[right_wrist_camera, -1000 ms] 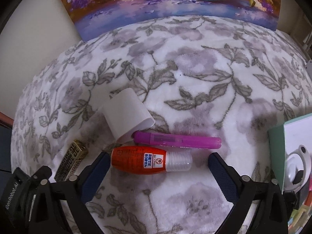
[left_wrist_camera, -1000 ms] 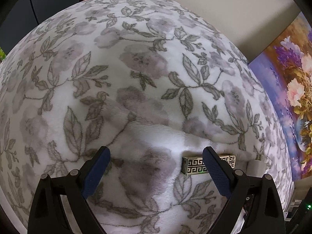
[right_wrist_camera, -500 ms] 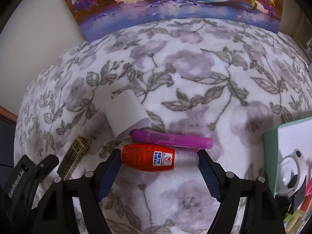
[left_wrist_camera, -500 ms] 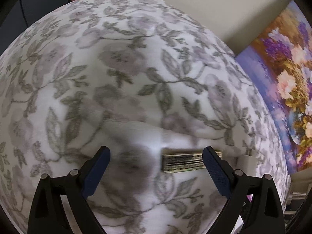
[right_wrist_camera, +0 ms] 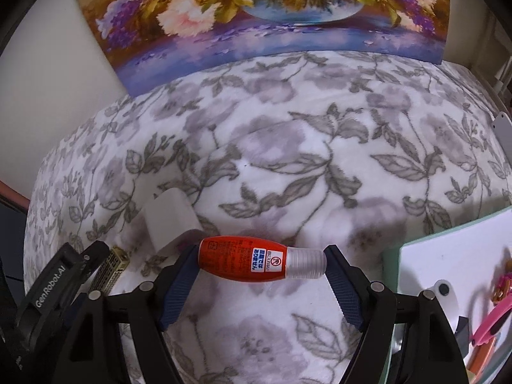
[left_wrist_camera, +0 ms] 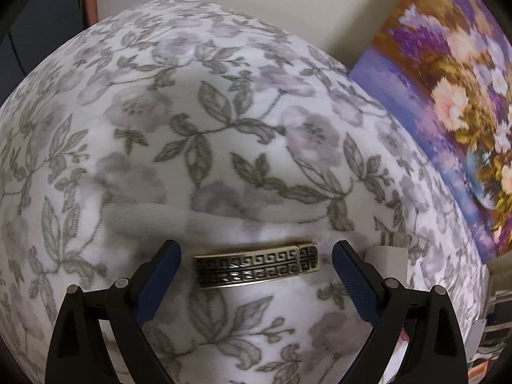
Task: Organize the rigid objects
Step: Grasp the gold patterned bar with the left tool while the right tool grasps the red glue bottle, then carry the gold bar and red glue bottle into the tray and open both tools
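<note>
Items: one orange bottle (right_wrist_camera: 252, 262) gripped endwise by right claw (right_wrist_camera: 260, 267), one gold-patterned bar (left_wrist_camera: 256, 266) between wide left claw (left_wrist_camera: 256, 264), one white, possibly cup-like object (right_wrist_camera: 169, 220); floral blanket (right_wrist_camera: 320, 147), flower painting (right_wrist_camera: 256, 9) behind.

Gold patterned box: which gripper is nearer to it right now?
Left. The left gripper straddles the gold box, jaws open and not touching. The right gripper is off to its side, clamped on the orange bottle.

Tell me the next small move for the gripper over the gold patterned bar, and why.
Probably lower the left hand-held gripper and close it: the gold patterned bar lies flat on the floral blanket, centred between its open fingers, untouched.
</note>
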{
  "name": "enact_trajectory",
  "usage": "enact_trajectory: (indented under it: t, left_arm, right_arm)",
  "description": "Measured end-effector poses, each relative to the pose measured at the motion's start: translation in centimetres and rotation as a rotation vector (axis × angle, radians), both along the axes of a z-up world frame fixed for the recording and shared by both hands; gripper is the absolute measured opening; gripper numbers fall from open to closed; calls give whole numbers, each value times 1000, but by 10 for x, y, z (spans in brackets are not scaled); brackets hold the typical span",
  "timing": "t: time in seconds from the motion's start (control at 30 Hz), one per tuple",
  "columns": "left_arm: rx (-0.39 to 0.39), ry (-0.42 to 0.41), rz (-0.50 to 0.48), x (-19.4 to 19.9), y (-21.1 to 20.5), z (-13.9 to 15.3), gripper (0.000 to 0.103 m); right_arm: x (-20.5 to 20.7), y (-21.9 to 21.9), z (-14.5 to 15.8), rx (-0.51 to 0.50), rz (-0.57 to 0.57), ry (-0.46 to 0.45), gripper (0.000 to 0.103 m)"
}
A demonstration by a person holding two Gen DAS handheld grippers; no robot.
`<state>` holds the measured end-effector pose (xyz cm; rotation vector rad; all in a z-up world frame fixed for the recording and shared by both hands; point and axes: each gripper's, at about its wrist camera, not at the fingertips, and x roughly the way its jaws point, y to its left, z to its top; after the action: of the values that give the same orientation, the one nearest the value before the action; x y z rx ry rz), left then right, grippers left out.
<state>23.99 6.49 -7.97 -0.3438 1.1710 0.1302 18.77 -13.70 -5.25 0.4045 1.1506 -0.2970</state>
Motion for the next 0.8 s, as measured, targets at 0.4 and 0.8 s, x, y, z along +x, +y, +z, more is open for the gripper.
enact_trajectory:
  t: [0.4, 0.8]
  left_arm:
    - [106, 9, -31, 2, -14, -8, 96]
    - [117, 7, -48, 0, -13, -2, 84]
  right_arm:
    - [1, -6, -7, 19, -1, 9, 81]
    - [-4, -6, -5, 20, -1, 16, 81]
